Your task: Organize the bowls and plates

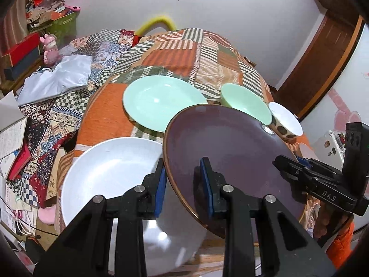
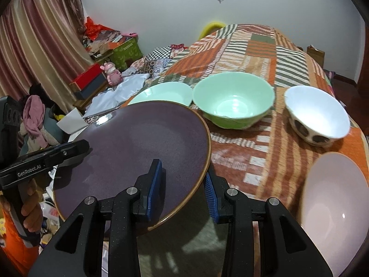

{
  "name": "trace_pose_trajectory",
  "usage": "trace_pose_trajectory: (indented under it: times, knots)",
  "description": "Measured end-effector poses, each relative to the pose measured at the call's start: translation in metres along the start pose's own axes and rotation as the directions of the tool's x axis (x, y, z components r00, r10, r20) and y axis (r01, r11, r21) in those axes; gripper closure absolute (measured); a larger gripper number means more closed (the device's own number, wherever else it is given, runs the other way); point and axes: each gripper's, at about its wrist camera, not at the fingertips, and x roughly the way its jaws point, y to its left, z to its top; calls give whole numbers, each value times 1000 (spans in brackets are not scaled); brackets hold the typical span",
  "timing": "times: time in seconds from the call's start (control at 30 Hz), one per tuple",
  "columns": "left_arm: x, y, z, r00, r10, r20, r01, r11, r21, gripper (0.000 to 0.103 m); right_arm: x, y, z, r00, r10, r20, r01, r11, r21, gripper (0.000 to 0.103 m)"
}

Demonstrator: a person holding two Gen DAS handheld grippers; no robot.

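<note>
A dark purple plate (image 1: 230,147) with a brown rim is held tilted above the table by both grippers. My left gripper (image 1: 184,180) is shut on its left rim, over a white plate (image 1: 108,170). My right gripper (image 2: 182,184) is shut on the purple plate's (image 2: 143,147) right rim; in the left wrist view it shows at the right (image 1: 297,168). A mint green plate (image 1: 159,101) lies behind. A green bowl (image 2: 233,101), a white spotted bowl (image 2: 318,115) and a pale pink bowl (image 2: 334,207) stand to the right.
The table wears an orange patchwork cloth (image 2: 260,53). To the left are a checked cloth (image 1: 69,115), a grey-white cloth (image 1: 57,78), books (image 1: 11,143), boxes and a pink figurine (image 1: 50,48). A wooden door (image 1: 322,57) is at the right.
</note>
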Motion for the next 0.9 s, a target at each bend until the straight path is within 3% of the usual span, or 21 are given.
trace_pose_trajectory:
  times: [0.47, 0.9]
  knots:
    - [7, -35, -13, 999, -34, -15, 34, 998, 44, 75, -22, -25, -22, 999, -46, 10, 46, 998, 52, 71]
    - [35, -48, -27, 995, -45, -85, 50, 997, 65, 75, -28, -34, -43, 994, -111, -10, 112, 992, 61, 71]
